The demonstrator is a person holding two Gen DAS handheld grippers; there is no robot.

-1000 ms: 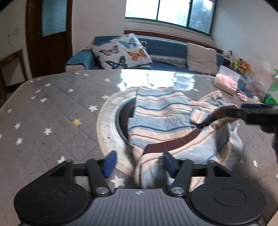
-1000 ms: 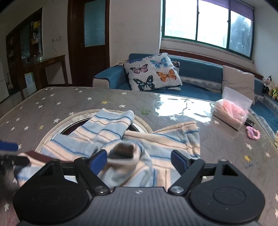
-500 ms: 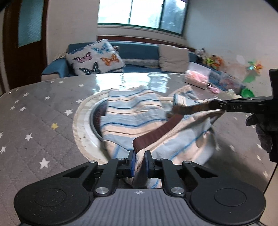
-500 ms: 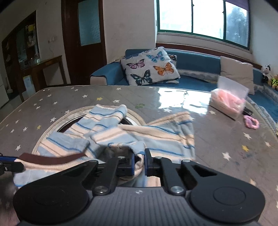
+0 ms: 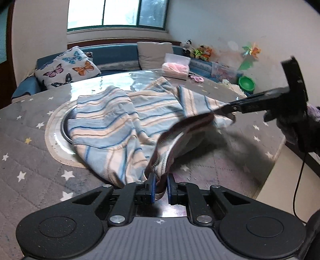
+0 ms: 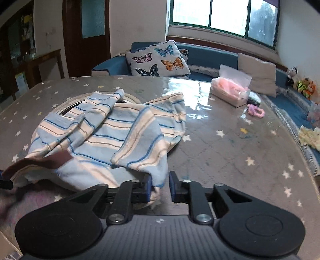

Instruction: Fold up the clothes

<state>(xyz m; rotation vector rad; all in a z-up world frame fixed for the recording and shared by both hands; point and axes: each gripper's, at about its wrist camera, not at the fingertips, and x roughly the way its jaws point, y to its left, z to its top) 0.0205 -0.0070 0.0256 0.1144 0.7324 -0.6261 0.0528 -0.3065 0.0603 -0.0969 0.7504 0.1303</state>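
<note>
Pinching the dark brown waistband hem of a striped garment (image 5: 124, 128), the left gripper (image 5: 160, 187) has its blue pads pressed on the cloth. The right gripper (image 6: 159, 186) has cloth between its pads too: a lower corner of the same striped garment touches its left pad (image 6: 148, 186), while a gap shows beside its right pad; its jaws have just been opening a little, and whether they truly clamp the cloth cannot be told from its own view. In the left wrist view that right gripper (image 5: 224, 110) reaches in from the right with fabric bunched at its tip, a gloved hand (image 5: 296, 128) behind it. Item: garment, pale blue and cream stripes, stretched between both grippers, raised at the near edge, its far part lying crumpled on the table (image 6: 230, 152). Table: round, grey quilted cover with stars, a circular opening (image 5: 60, 128) partly under the cloth. Further out: clear box of pink contents (image 6: 230, 90), pink hair tie (image 6: 256, 111), butterfly cushion (image 6: 158, 60) on a blue sofa (image 6: 212, 56), window (image 6: 220, 14) behind.
</note>
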